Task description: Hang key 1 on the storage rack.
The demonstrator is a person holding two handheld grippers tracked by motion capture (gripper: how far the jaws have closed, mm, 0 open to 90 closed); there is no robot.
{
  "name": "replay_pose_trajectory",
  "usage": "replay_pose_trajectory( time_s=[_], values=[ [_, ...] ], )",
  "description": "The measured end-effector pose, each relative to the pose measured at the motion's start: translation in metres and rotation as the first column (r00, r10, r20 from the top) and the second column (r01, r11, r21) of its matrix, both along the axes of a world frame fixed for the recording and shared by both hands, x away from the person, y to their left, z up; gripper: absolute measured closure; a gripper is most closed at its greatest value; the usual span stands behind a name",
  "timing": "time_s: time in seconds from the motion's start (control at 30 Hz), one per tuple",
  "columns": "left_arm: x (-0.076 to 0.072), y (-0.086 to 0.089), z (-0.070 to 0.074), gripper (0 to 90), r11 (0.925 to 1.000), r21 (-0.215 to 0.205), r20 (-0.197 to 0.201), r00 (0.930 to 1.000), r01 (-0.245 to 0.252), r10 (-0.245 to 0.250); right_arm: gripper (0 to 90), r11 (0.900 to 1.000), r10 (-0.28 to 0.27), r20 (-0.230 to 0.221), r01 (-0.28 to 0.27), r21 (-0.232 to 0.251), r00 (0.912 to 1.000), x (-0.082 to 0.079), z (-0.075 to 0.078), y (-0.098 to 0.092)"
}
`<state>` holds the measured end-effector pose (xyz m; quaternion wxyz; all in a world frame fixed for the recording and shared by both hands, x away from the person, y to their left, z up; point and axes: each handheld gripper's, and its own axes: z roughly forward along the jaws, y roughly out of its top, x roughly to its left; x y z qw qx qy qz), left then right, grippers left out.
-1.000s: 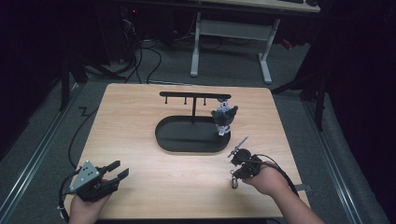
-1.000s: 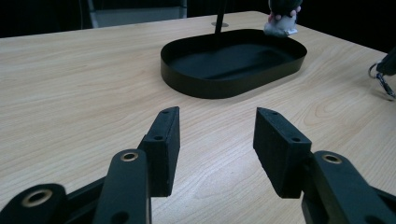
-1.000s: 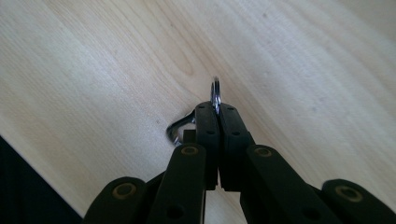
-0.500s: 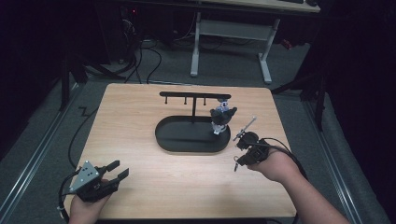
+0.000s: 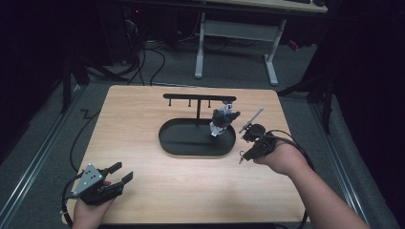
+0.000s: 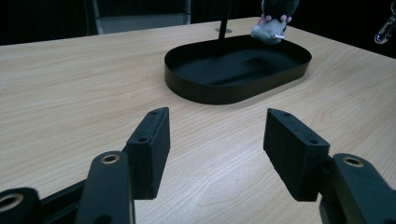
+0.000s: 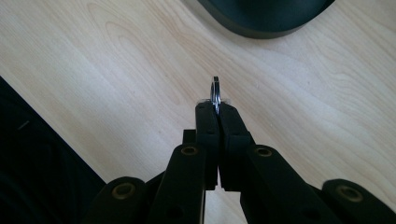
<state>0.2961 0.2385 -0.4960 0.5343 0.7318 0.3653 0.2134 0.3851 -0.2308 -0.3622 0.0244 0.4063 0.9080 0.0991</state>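
Right of the tray (image 5: pixel 172 145), above the table (image 5: pixel 143 109): right gripper (image 5: pixel 250 135) clenched on a metal ring (image 7: pixel 215 91).
Ring edge pokes past the pad tips; left gripper (image 5: pixel 119 172) released, jaws just been opening, nothing between.

Ahead of me lies a light wooden surface (image 5: pixel 143 119). Near its middle sits a shallow black oval tray (image 5: pixel 191 145) with a black stand (image 5: pixel 198 98) rising from its far edge, a crossbar on top. A small grey plush toy (image 5: pixel 222 121) hangs at the bar's right end, over the tray. Beyond the surface stands a white-legged desk frame (image 5: pixel 234 43) on grey floor (image 5: pixel 157 67).
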Motion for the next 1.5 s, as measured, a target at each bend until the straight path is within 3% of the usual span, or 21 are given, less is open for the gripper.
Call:
replay_pose_trajectory(
  time_s=[0.17, 0.2, 0.27, 0.53, 0.63, 0.83, 1.17, 1.5],
  values=[
    [0.001, -0.002, -0.002, 37.6, 0.9998, 0.010, 0.009, 0.9999, 0.014, -0.014, 89.1, 1.000, 0.020, 0.008, -0.020, -0.021, 0.9998, 0.013, 0.013, 0.004],
    [0.001, -0.002, -0.002, 37.0, 0.9998, 0.016, 0.016, 0.9998, 0.013, -0.014, 89.1, 1.000, -0.001, -0.002, 0.001, -0.024, 1.0000, 0.014, 0.016, 0.007],
    [0.000, -0.001, -0.001, 35.1, 0.9997, 0.020, 0.020, 0.9997, 0.014, -0.014, 89.1, 0.999, 0.032, 0.019, -0.031, -0.023, 0.9993, 0.022, 0.020, 0.009],
    [-0.004, 0.002, -0.003, 32.3, 0.9997, 0.023, 0.022, 0.9997, 0.012, -0.013, 89.1, 0.998, 0.055, 0.048, -0.055, -0.018, 0.9973, 0.047, 0.038, 0.028],
    [-0.008, 0.005, -0.003, 32.2, 0.9999, 0.016, 0.024, 0.9997, 0.005, -0.006, 89.1, 0.999, 0.045, 0.052, -0.044, -0.020, 0.9976, 0.057, 0.043, 0.037],
    [-0.017, 0.017, -0.003, 32.2, 0.9995, 0.012, 0.021, 0.9994, -0.028, 0.027, 89.1, 0.997, 0.075, 0.072, -0.073, -0.030, 0.9946, 0.080, 0.054, 0.050],
    [-0.025, 0.025, -0.003, 32.3, 0.9982, 0.008, 0.018, 0.9981, -0.059, 0.059, 89.1, 0.997, 0.073, 0.069, -0.070, -0.034, 0.9950, 0.112, 0.051, 0.069],
    [-0.031, 0.033, -0.008, 32.4, 0.9970, 0.004, 0.001, 0.9970, -0.077, 0.077, 89.1, 0.993, 0.114, 0.052, -0.113, -0.025, 0.9921, 0.137, 0.048, 0.093]
  ],
)
